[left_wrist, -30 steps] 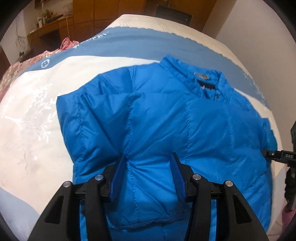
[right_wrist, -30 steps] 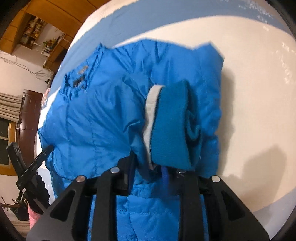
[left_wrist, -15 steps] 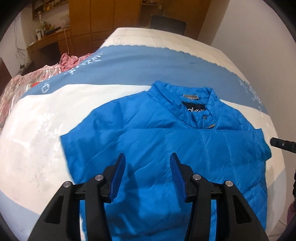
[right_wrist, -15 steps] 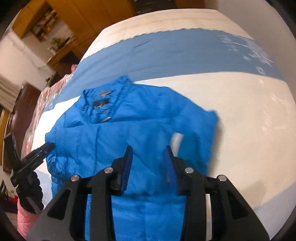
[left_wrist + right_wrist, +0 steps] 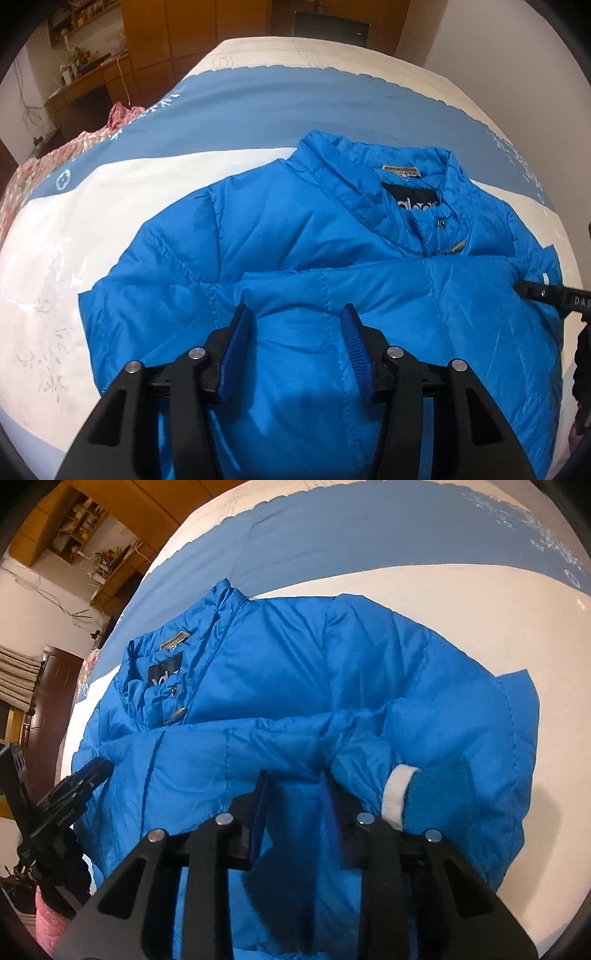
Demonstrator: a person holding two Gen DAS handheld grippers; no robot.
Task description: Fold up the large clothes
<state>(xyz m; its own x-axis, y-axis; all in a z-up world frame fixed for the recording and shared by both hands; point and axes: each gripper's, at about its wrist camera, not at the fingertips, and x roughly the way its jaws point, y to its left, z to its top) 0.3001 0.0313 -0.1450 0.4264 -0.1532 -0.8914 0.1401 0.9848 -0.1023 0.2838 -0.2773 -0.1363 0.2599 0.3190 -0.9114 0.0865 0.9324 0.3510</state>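
The blue puffer jacket (image 5: 332,266) lies on the bed (image 5: 110,206), front side up, collar (image 5: 388,173) pointing toward the far end, over the white and blue-grey bedspread. Its lower portion is folded up across the chest, forming a horizontal fold edge just below the collar snap (image 5: 440,223). The left gripper (image 5: 297,321) is positioned above this folded layer with jaws spread apart; fabric is visible between the blue finger pads (image 5: 236,339), and nothing is clamped. The right gripper (image 5: 293,794) sits over the same fold near the right sleeve, jaws likewise parted and gripping nothing. The sleeve cuff (image 5: 436,794), with a white band (image 5: 397,794) at its edge, rests just beside the right gripper's right finger. A pink patterned cloth (image 5: 122,114) lies at the bed's left edge.
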